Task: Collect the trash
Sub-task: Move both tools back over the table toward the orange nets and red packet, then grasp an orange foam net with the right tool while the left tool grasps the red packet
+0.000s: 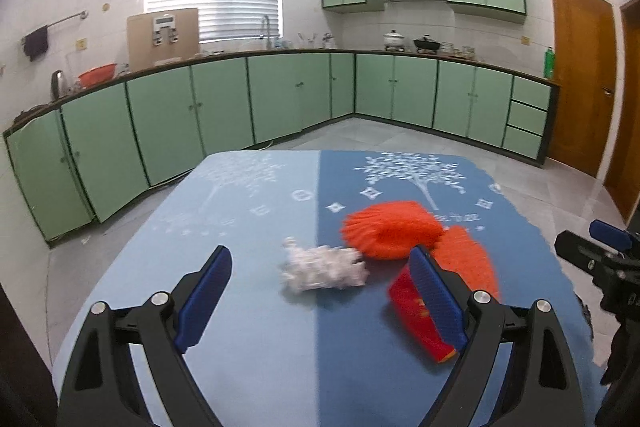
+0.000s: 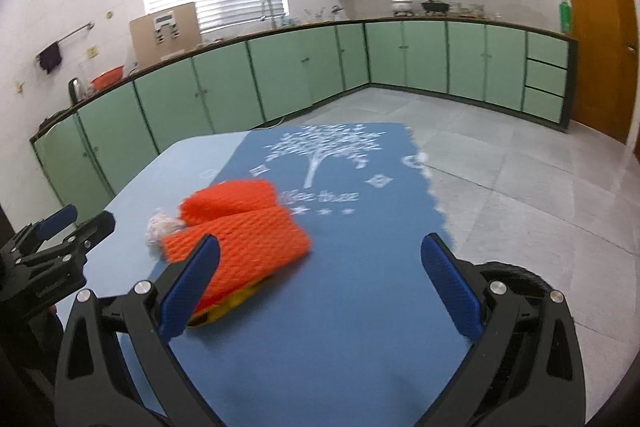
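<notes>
A crumpled white paper wad lies on the blue tablecloth, between and just ahead of my open left gripper. Two orange foam fruit nets lie right of it. A red packet lies behind the right finger. In the right wrist view, the orange nets sit ahead-left of my open, empty right gripper. A yellow-red packet peeks from under them by the left finger. The white wad lies beyond. The left gripper shows at the left edge; the right gripper shows at the right edge.
The table stands in a kitchen with green cabinets along the far walls. Grey tiled floor lies right of the table edge. A wooden door is at the far right.
</notes>
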`<state>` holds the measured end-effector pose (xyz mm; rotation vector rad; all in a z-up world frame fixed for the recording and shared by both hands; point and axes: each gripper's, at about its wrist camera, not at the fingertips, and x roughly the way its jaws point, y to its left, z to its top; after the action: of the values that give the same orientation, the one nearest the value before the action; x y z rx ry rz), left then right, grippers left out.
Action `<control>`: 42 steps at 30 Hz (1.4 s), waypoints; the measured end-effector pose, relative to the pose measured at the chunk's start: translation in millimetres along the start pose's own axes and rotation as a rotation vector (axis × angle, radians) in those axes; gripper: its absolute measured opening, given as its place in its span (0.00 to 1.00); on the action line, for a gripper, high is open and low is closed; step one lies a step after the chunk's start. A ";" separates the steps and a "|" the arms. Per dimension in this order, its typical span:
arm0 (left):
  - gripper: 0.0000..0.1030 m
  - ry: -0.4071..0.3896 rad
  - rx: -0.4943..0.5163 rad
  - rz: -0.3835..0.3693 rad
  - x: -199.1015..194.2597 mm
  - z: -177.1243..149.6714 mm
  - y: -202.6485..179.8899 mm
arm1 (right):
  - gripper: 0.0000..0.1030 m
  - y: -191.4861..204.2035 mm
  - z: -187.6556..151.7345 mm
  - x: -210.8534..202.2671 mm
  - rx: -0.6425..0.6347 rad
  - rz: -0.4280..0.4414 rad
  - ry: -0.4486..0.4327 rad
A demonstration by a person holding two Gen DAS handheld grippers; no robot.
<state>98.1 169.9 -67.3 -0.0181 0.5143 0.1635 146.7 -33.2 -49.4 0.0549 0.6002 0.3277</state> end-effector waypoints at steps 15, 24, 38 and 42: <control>0.86 0.030 -0.041 0.029 17.4 -13.6 30.3 | 0.95 64.3 -15.2 50.4 -0.068 0.096 0.113; 0.86 0.040 -0.038 0.014 18.7 -15.7 24.0 | 0.63 55.9 -19.4 51.7 -0.066 0.150 0.150; 0.86 0.064 -0.009 -0.054 17.1 -20.0 -15.3 | 0.06 12.9 -12.1 32.1 -0.038 0.106 0.112; 0.86 0.073 0.009 -0.086 18.8 -22.9 -32.8 | 0.06 -6.6 -11.0 22.4 -0.030 0.071 0.097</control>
<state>108.3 139.1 -97.2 -0.0379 0.5860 0.0768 159.8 -32.8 -71.6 0.0316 0.6906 0.4102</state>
